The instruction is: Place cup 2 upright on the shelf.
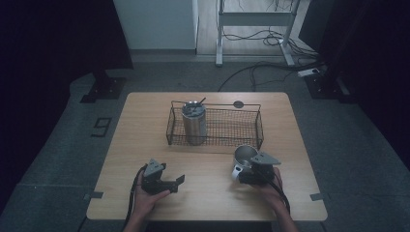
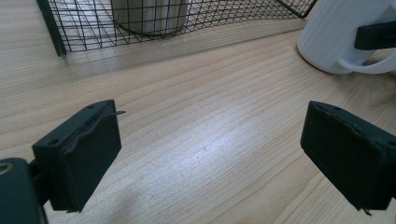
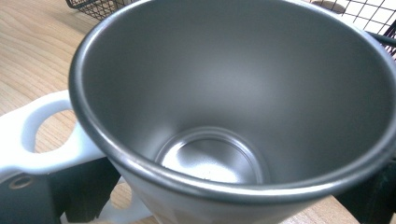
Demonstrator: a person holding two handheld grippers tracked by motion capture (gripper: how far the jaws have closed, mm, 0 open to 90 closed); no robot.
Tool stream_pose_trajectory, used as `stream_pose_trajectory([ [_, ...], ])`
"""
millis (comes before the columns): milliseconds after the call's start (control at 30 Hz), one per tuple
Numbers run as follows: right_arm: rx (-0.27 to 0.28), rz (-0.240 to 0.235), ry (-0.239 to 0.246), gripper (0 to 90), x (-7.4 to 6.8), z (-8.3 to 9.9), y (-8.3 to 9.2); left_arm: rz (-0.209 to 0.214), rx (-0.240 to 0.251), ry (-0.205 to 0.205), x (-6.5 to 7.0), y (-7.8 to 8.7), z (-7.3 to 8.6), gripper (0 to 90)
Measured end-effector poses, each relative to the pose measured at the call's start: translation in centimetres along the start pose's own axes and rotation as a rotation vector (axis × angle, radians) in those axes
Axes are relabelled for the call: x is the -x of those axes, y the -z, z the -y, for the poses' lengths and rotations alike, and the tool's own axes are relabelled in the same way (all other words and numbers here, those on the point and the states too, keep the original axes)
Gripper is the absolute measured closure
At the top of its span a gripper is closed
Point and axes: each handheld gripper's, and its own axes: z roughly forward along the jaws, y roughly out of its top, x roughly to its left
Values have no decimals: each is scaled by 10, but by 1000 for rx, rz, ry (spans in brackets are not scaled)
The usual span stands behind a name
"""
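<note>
Light wood-grain desk (image 1: 145, 145) on a grey floor (image 1: 58, 159), with a small dark round disc (image 1: 238, 104) set in the top near the far edge. A black wire basket (image 1: 251, 126) sits on the desk toward the far middle. Just in front of the basket's right end is a white mug (image 1: 243, 159) with a grey metal inside and a white handle; whether its base rests on the wood cannot be told.

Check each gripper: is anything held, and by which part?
The right gripper clamps the white mug low on its body beside the handle. The left gripper stands open over bare table, holding nothing.
</note>
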Motion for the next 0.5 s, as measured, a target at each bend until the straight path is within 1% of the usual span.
stream_pose_trajectory([
  [267,0,7,19,80,-2,0,2,-1,5,2,-1,1,0,51],
  [367,-2,23,26,80,-2,-1,3,0,6,2,-1,1,0,51],
  [500,3,17,9,80,0,-1,5,-1,5,1,-1,1,0,52],
])
